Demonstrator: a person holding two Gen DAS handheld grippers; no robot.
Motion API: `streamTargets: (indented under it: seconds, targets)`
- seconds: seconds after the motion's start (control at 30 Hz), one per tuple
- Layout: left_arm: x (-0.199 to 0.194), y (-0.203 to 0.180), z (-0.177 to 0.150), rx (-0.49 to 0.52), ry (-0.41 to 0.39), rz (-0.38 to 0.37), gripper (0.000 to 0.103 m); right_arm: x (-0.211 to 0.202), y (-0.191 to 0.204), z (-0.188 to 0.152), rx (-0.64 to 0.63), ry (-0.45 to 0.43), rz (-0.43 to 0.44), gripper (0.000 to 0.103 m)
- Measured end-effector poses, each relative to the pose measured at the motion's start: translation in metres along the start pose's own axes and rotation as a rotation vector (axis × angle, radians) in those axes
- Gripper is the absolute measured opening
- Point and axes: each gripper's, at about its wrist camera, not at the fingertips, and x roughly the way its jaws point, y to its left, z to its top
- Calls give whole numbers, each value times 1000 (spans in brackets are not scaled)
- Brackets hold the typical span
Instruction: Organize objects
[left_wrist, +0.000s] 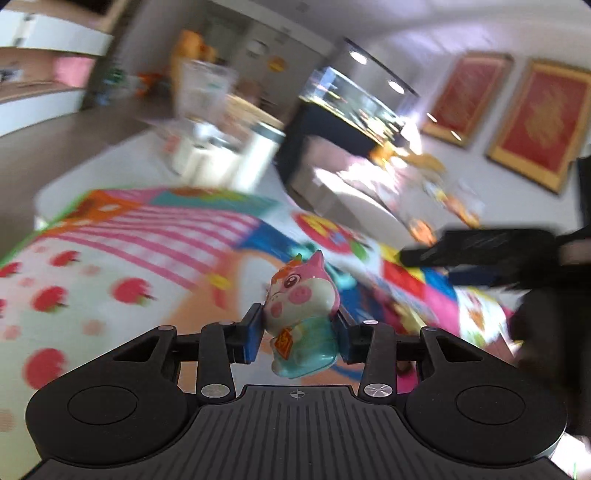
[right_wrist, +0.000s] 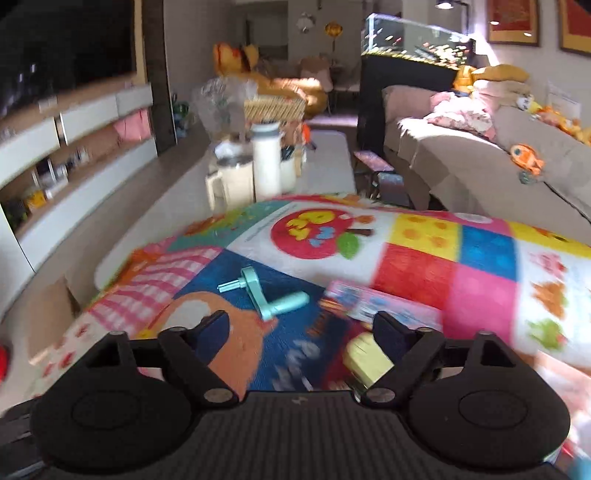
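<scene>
**Toy in the left grip, crank ahead of the right**

Left wrist view: the left gripper (left_wrist: 301, 334) is clamped on a pink pig figurine (left_wrist: 301, 314), upright between the pads, above the play mat (left_wrist: 110, 258).

Right wrist view: the right gripper (right_wrist: 301, 332) stands apart and empty. The teal crank handle (right_wrist: 264, 295) lies on the mat at about 11 o'clock, just beyond the fingertips, its long axis running 10 to 4; the right hand looks nearer.

Beige sofa (right_wrist: 461, 155) with cushions, fish tank (right_wrist: 410, 37), red framed pictures (left_wrist: 543, 122), white wall shelving (right_wrist: 55, 147)
</scene>
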Motion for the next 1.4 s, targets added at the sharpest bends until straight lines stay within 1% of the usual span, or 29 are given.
streamTargets:
  seconds: [0.07,0.13,0.27,0.3,0.37,0.4,0.43,0.5,0.57,0.6,0.67,0.7,0.83,0.93,1.0,1.07,1.13,1.17,1.23,1.3,1.33,1.4]
  targets:
    - [-3,10,4,-56,-20,25,44,36,21,3,-56,27,-6,80]
    - [-6,16,7,-105,-45,28,44,65,39,4,-81,50,-10,80]
    - [-10,19,10,-125,-74,18,44,102,61,8,-81,63,3,78]
    - [-10,19,11,-122,-73,16,44,109,64,10,-95,54,-18,77]
    - [-8,19,11,-124,-66,12,44,123,65,13,-105,59,-56,68]
    - [-8,20,11,-125,-65,14,44,128,64,15,-96,78,-59,54]
    - [-8,21,10,-125,-65,21,44,132,62,17,-86,102,-53,48]
    - [-8,23,8,-126,-58,30,44,128,61,16,-86,115,-36,48]
    - [-9,25,8,-131,-59,38,44,117,58,9,-89,132,-8,48]
    - [-10,25,8,-132,-65,42,44,107,57,4,-90,141,-1,46]
    - [-11,26,9,-137,-74,47,44,80,54,-12,-106,154,39,45]
    - [-11,27,8,-139,-75,47,44,62,54,-24,-133,152,64,45]
    - [-11,24,8,-127,-65,31,44,-20,55,-80,-289,155,112,44]
    - [-10,18,6,-99,-49,-5,44,-74,50,-125,-352,170,118,44]
    - [-10,10,4,-56,-41,-25,44,-103,44,-153,-363,183,113,44]
    - [-10,-1,3,-21,-12,-54,44,-127,36,-177,-372,186,84,44]
    - [-16,-15,-2,2,30,-91,44,-145,27,-197,-373,187,23,44]
    - [-21,-23,-6,21,53,-111,44,-153,21,-205,-364,171,-10,46]
    - [-30,-44,-18,83,112,-159,44,-167,8,-217,-329,162,-78,53]
    - [-39,-61,-30,142,163,-191,44,-179,-5,-228,-282,141,-157,60]
    - [-43,-69,-37,172,189,-203,44,-185,-12,-233,-258,130,-193,64]
    - [-49,-82,-47,224,235,-210,44,-195,-20,-240,-224,101,-259,67]
